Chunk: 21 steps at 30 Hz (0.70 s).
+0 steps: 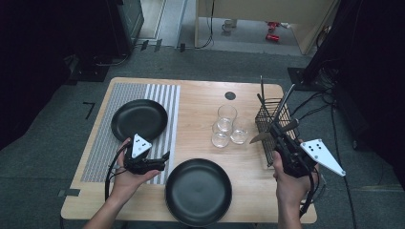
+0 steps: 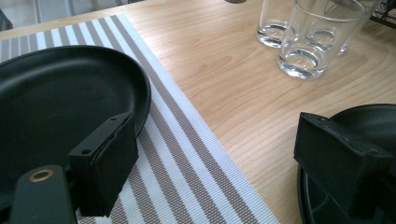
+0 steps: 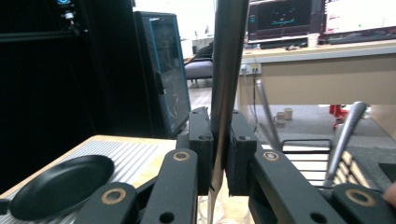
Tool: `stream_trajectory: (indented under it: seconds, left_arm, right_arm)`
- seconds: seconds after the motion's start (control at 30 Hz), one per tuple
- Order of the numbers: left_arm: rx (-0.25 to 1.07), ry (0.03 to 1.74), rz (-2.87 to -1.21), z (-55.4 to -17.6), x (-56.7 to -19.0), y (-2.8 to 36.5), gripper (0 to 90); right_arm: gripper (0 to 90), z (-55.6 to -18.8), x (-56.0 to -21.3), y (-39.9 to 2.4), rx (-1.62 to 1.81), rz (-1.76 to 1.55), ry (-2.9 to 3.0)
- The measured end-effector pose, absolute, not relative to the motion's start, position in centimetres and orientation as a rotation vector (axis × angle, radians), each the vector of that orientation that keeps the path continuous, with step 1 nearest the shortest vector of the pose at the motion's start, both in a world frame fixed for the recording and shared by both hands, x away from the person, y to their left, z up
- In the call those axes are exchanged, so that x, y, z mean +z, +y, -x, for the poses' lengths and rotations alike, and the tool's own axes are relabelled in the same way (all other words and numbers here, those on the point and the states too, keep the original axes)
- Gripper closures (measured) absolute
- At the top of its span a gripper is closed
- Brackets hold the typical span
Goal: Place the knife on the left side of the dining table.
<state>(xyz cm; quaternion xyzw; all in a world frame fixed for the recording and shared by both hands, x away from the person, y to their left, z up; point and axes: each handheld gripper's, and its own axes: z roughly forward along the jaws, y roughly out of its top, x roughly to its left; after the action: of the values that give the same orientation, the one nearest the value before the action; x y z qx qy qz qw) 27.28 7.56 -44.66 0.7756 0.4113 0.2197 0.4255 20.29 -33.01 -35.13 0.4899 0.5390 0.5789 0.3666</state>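
The right gripper (image 1: pixel 276 130) is clamped on a table knife (image 3: pixel 227 79); in the right gripper view the steel blade stands upright, pinched between the 2 black pads, running up out of the top of the view; in the high view the same knife (image 1: pixel 272 133) lies across the jaws just beside the black wire cutlery basket (image 1: pixel 267 125), above the table's right edge. 2 more utensil handles (image 1: pixel 285 100) stand in that basket.

The left gripper (image 1: pixel 162 160) hangs released, jaws spread wide; in the left gripper view 1 pad is over the rim of the far black plate (image 2: pixel 60 100) on the striped placemat (image 2: pixel 187 154), the other over the near black plate (image 2: pixel 373 121).

The left gripper view brings out 3 clear drinking glasses (image 2: pixel 317 42) close up on the wooden table (image 2: pixel 233 84); the high view places them (image 1: pixel 227 126) between the far plate (image 1: pixel 139 119) and the basket; the right gripper view adds monitors (image 3: pixel 285 16) on a desk beyond the table.
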Motion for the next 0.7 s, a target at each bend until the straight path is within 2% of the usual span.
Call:
stream_trajectory:
  seconds: [0.7]
  left_arm:
    - [0.504, 0.949, -1.939, -27.4, -44.4, 3.9, 14.0]
  right_arm:
    - [84.2, -20.8, -36.4, -29.9, 1.541, -1.239, 1.487]
